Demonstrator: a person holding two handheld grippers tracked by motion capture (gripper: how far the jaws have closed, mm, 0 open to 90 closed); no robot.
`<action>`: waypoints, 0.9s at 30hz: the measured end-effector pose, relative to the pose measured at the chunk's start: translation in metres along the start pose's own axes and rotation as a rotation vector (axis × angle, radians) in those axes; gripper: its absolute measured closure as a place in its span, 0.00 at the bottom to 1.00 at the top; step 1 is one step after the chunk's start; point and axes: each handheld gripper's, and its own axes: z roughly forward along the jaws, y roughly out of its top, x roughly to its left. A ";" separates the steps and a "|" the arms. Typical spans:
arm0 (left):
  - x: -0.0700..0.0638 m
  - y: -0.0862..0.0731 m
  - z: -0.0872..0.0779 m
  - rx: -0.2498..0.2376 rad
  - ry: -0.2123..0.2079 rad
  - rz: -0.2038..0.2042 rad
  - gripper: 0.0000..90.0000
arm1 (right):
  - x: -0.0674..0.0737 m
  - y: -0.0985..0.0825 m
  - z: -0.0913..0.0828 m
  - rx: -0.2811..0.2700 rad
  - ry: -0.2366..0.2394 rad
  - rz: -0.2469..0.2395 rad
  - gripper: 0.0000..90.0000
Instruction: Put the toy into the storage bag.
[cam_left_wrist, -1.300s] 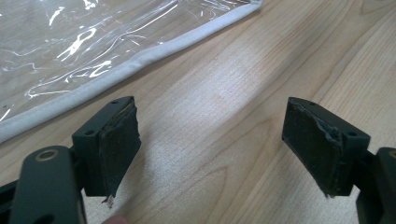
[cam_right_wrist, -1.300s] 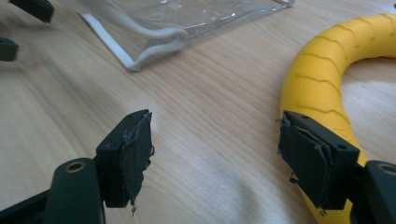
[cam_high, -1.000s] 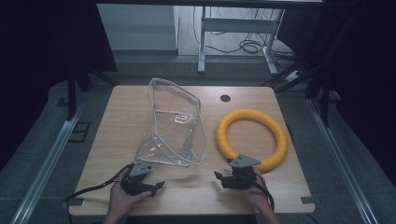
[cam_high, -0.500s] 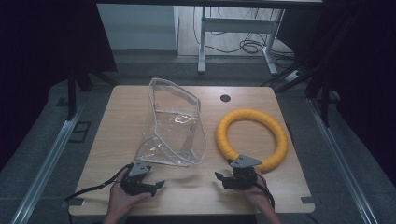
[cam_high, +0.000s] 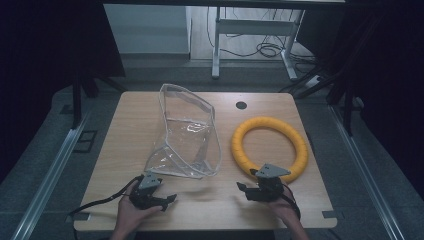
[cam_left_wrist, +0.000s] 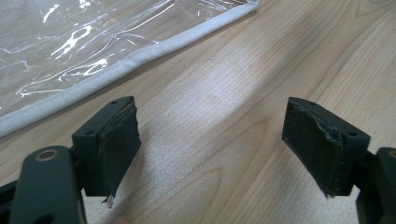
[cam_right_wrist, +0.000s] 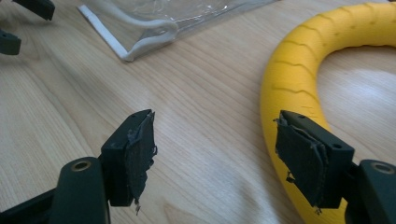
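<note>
Bag (cam_high: 187, 132) of clear plastic lies on the table (cam_high: 125, 125) just beyond the left gripper (cam_high: 150, 192), whose jaws stand wide over bare wood. Yellow ring (cam_high: 270, 148) lies right of the bag; the right gripper (cam_high: 250, 190), jaws wide though just narrowing slightly, sits at its near edge, gripping nothing.

The left gripper (cam_left_wrist: 212, 154) holds its two black jaws wide apart over bare wooden table (cam_left_wrist: 261, 70). At eleven o'clock lies a clear plastic bag (cam_left_wrist: 70, 42), its white-trimmed edge near the left jaw.
</note>
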 end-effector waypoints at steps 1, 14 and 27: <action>0.000 0.000 0.000 0.002 0.001 0.002 0.21 | -0.001 0.000 -0.001 -0.004 0.000 0.009 0.32; 0.000 -0.001 0.003 0.013 0.006 0.008 0.21 | -0.016 0.005 -0.016 -0.007 -0.023 0.030 0.32; 0.000 -0.001 0.003 0.018 0.012 0.005 0.21 | -0.031 0.009 -0.015 0.034 -0.030 0.034 0.31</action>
